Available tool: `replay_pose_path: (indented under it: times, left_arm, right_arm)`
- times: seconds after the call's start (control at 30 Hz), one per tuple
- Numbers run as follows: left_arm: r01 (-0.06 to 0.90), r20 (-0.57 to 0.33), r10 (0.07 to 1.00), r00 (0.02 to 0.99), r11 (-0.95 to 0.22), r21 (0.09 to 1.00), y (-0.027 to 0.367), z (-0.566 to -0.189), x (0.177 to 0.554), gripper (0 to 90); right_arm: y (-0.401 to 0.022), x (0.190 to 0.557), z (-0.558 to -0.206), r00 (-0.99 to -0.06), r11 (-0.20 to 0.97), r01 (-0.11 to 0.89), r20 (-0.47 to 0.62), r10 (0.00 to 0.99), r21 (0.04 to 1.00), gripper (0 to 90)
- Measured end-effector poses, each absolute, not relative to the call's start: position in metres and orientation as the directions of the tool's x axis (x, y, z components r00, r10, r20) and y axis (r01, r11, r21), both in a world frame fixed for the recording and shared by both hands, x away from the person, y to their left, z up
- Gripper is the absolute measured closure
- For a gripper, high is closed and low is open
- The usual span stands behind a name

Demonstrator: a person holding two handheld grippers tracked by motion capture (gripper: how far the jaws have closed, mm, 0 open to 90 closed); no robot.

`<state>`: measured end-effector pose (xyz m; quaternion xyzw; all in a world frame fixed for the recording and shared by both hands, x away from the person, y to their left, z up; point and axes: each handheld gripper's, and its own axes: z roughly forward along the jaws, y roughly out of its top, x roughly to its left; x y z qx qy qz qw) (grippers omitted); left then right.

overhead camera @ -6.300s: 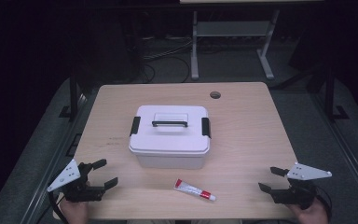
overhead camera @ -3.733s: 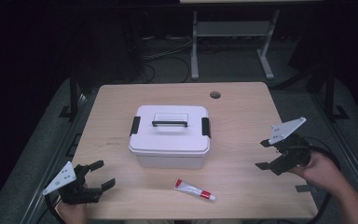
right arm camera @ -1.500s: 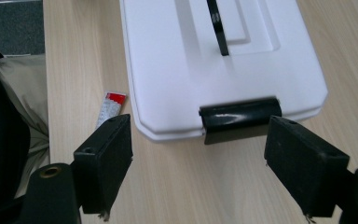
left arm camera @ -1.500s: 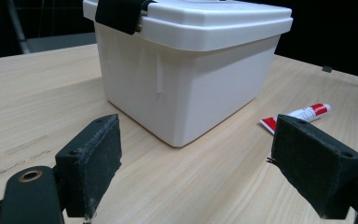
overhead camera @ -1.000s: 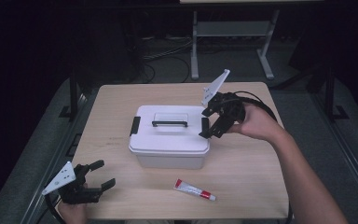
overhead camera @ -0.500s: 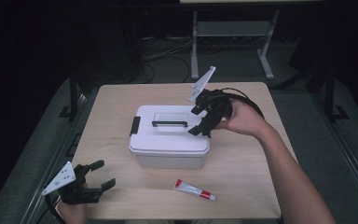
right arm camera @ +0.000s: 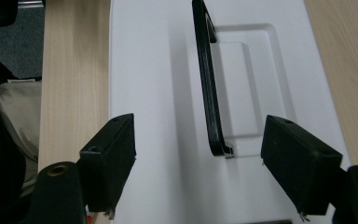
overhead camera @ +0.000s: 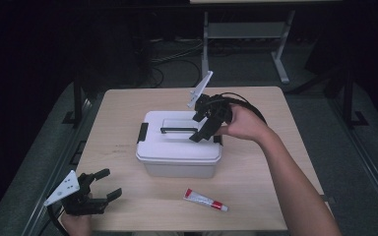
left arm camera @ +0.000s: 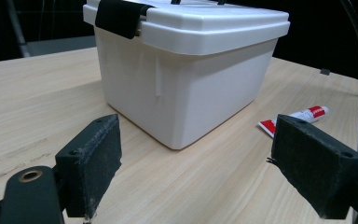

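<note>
A white lidded storage box (overhead camera: 177,145) with black side latches (overhead camera: 142,132) and a black carry handle (overhead camera: 178,130) stands in the middle of the wooden table (overhead camera: 275,152). My right gripper (overhead camera: 199,127) hovers open just over the lid's right end, its jaws either side of the handle (right arm camera: 209,88) in the right gripper view. My left gripper (overhead camera: 102,185) rests open at the near left corner of the table. In the left gripper view its jaws frame the box (left arm camera: 186,70) and its latch (left arm camera: 116,16) from a distance. A red and white tube (overhead camera: 205,200) lies in front of the box.
The tube (left arm camera: 294,119) lies to the right in the left gripper view. A small round hole sits near the far edge of the table, behind the right hand. Beyond the table are a metal stand (overhead camera: 241,34), cables and dark floor.
My right gripper has travelled from the table's near right corner up and leftward, arriving over the box lid by the handle. The left gripper has stayed put.
</note>
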<state>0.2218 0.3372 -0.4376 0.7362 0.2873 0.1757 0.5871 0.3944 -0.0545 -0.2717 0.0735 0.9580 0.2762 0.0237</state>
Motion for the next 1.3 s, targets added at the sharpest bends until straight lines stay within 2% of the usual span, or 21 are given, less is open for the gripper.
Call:
replay_pose_path:
  times: [0.2, 0.23, 0.6, 0.8, 0.83, 1.27, 1.3]
  left_arm:
    - [0.216, -0.077, 0.629, 0.773, -0.147, 0.965, 0.337, -0.438, 0.222, 15.7]
    - [0.216, -0.077, 0.629, 0.773, -0.148, 0.965, 0.337, -0.438, 0.222, 15.7]
    - [0.212, -0.069, 0.628, 0.776, -0.156, 0.965, 0.336, -0.437, 0.223, 15.7]
    - [0.212, -0.069, 0.627, 0.776, -0.156, 0.965, 0.336, -0.437, 0.223, 15.7]
    - [0.213, -0.07, 0.626, 0.776, -0.157, 0.964, 0.336, -0.437, 0.223, 15.7]
    - [0.216, -0.077, 0.627, 0.775, -0.148, 0.965, 0.337, -0.438, 0.223, 15.7]
    - [0.218, -0.079, 0.626, 0.776, -0.148, 0.965, 0.337, -0.438, 0.224, 15.7]
  right_arm:
    - [-0.043, 0.396, -0.273, -0.989, 0.847, 0.118, -0.011, 0.145, 0.518, 26.0]
    - [-0.04, 0.397, -0.273, -0.99, 0.848, 0.118, -0.01, 0.144, 0.516, 28.8]
    - [-0.026, 0.401, -0.278, -0.99, 0.861, 0.111, -0.017, 0.138, 0.496, 33.3]
    - [-0.02, 0.403, -0.28, -0.99, 0.869, 0.103, -0.031, 0.134, 0.484, 41.7]
    - [-0.018, 0.404, -0.279, -0.99, 0.871, 0.102, -0.038, 0.137, 0.481, 45.9]
    - [-0.009, 0.408, -0.282, -0.99, 0.89, 0.087, -0.057, 0.125, 0.447, 62.7]
    - [-0.008, 0.409, -0.282, -0.99, 0.89, 0.088, -0.057, 0.127, 0.448, 66.2]
